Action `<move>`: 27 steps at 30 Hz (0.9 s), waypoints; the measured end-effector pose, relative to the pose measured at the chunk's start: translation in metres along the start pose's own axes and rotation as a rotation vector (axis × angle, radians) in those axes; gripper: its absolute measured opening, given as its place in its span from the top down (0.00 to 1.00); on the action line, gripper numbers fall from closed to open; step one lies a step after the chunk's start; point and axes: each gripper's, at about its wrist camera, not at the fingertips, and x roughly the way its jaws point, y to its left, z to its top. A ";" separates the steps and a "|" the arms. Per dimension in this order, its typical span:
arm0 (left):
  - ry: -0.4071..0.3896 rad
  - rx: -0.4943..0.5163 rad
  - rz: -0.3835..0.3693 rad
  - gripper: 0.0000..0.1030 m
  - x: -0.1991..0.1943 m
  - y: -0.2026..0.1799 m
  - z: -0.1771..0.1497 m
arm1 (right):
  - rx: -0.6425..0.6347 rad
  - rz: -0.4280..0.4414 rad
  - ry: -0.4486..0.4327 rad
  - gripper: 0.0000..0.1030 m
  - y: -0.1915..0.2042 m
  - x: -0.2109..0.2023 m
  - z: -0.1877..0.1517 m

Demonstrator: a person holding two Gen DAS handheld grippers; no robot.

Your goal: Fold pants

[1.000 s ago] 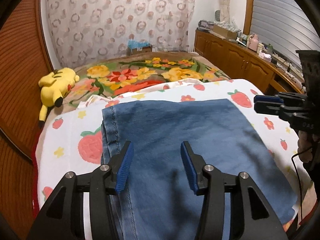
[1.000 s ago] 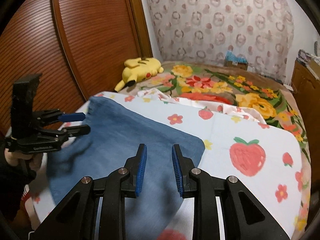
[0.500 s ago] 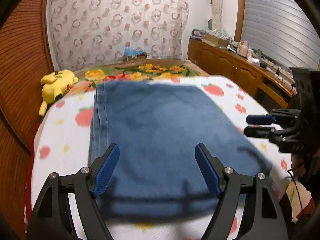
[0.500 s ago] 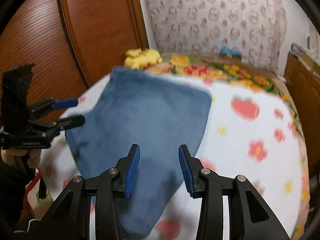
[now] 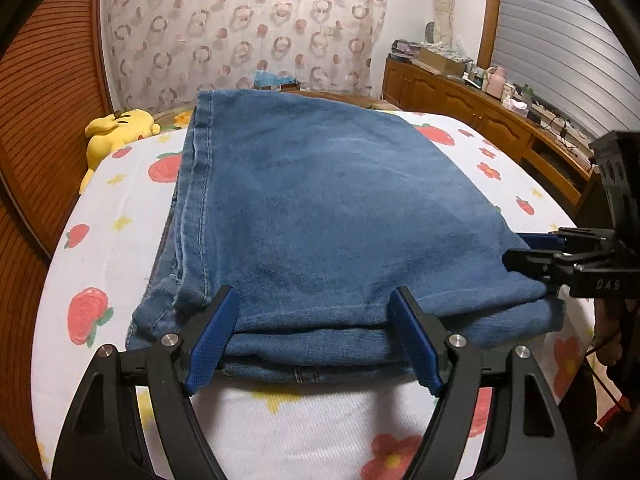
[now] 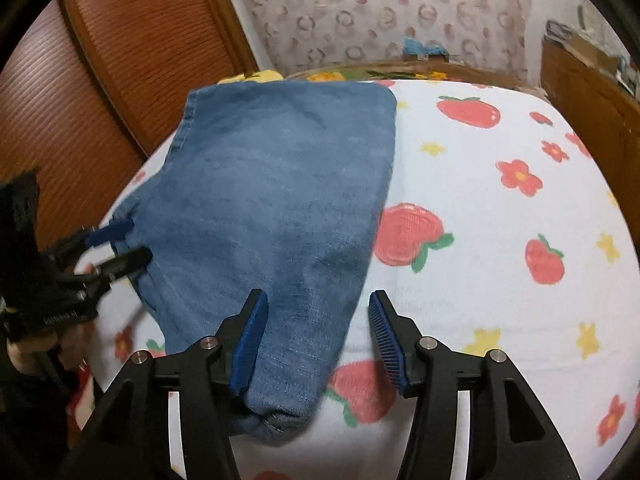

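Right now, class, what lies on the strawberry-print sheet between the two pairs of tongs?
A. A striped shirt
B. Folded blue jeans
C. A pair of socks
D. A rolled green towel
B: the folded blue jeans lie flat on the strawberry-print sheet, their near edge between the open left tongs.

A ring-patterned curtain point(image 5: 248, 36) fills the upper centre; ribbed wooden panelling point(image 5: 44, 92) stands left, a cluttered wooden sideboard point(image 5: 480, 112) right.

One pants point(image 5: 320, 216), two tongs (one plush point(image 5: 116, 128))
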 end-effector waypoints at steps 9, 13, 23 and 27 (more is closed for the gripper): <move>-0.046 -0.050 -0.050 0.24 -0.022 0.016 0.003 | -0.085 0.063 -0.091 0.95 0.017 -0.020 0.034; -0.106 -0.075 -0.027 0.24 -0.052 0.034 0.004 | -0.166 0.078 -0.165 0.95 0.046 -0.037 0.064; -0.163 -0.192 0.126 0.24 -0.108 0.115 -0.018 | -0.376 0.275 -0.194 0.95 0.158 0.012 0.106; -0.168 -0.231 0.169 0.24 -0.116 0.138 -0.027 | -0.440 0.347 -0.092 0.95 0.184 0.052 0.089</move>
